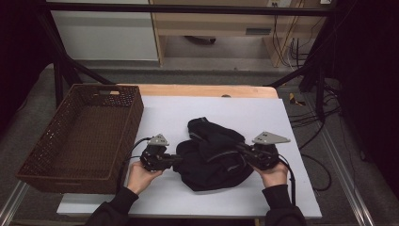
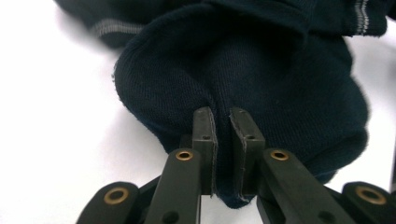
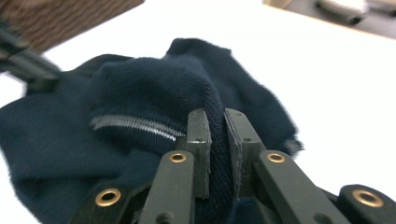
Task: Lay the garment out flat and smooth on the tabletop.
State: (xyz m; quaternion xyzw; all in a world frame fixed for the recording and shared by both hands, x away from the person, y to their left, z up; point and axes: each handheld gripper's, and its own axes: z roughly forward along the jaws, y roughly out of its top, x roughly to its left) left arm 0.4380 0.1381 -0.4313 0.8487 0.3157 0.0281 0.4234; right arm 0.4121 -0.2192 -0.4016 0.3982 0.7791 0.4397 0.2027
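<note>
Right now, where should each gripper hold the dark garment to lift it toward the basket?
Keep to the outer edges: left gripper pinches the left fold of the dark knit garment, right gripper the right fold. It lies bunched, so opposite edges should spread it. The basket sits left.

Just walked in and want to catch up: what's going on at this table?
A person holds a claw in each hand and is working a dark navy knit garment that lies bunched on the white table cover. The left claw is shut on a fold at one edge of it, and the right claw is shut on a fold at the other side. An empty brown woven basket sits to the left.
</note>
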